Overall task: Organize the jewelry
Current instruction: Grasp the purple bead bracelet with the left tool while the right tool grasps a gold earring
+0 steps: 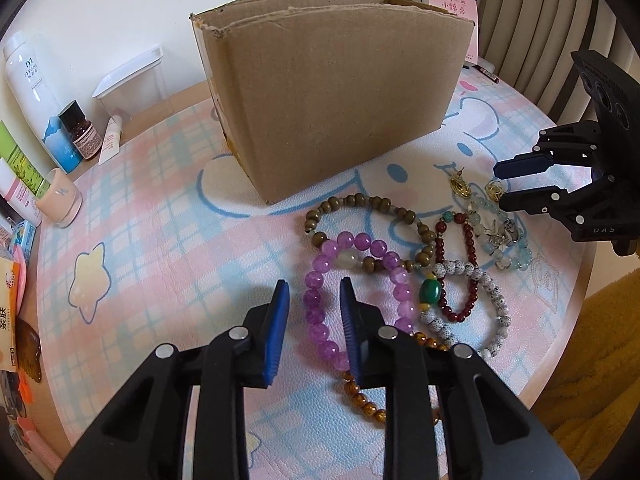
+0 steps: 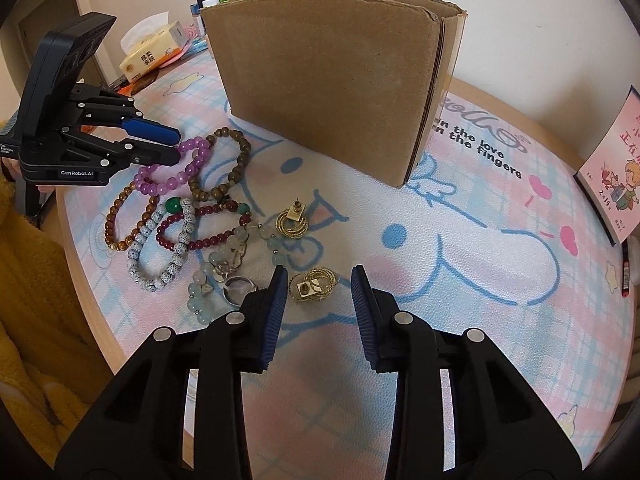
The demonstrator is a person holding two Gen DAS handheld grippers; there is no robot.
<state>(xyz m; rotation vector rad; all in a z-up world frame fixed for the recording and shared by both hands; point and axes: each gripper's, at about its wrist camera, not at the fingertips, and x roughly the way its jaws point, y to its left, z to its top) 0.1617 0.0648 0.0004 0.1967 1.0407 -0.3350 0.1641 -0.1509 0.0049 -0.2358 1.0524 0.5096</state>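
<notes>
The left gripper (image 1: 314, 294) is straddling the purple bracelet (image 1: 320, 304), unclenched; the right gripper (image 2: 320, 280) is gaping around a gold earring (image 2: 314, 285); tangled strands are probably risking snagging.

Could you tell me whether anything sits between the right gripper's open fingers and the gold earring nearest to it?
Nothing visible does: the right gripper is open, and the gold earring lies on the mat between its fingertips.

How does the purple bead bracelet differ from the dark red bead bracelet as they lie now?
The purple bracelet has large, pale translucent beads; the dark red bracelet has smaller, deep opaque-looking ones. The purple one lies between the open jaws of the left gripper; the dark red one lies off to that gripper's right, outside them. The purple carries one whitish bead, the dark red a turquoise one. Both lie flat on the mat, ungrasped.
</notes>
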